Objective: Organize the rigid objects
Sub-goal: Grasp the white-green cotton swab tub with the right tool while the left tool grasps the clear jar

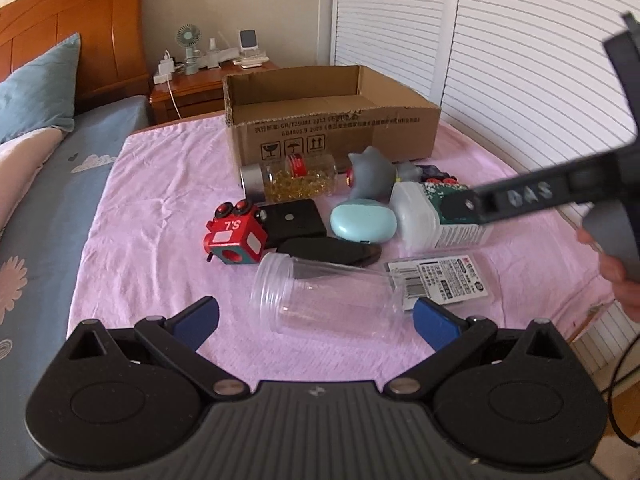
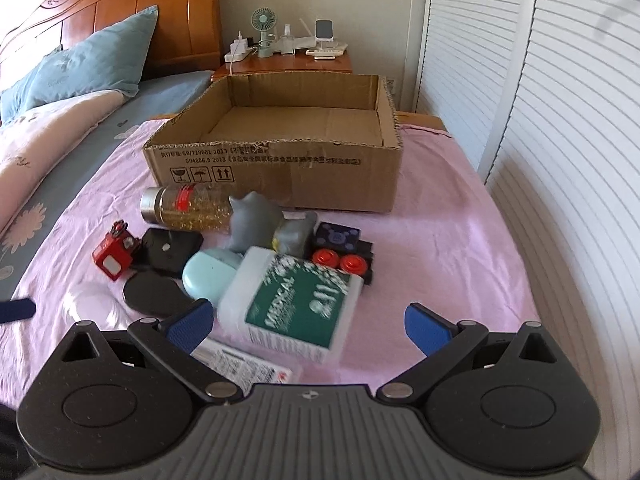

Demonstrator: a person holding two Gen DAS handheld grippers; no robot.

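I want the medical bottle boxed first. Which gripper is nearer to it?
Right. The right gripper is open just in front of the medical bottle; the left gripper sits farther back, at the clear jar.

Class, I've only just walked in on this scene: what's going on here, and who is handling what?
A person holds a two-finger gripper in each hand over a pink-covered table strewn with small objects. The open left gripper faces a clear plastic jar lying on its side. The open right gripper hovers near a white bottle with a green label. Nothing is gripped, and what shows of the brown cardboard box behind is empty.
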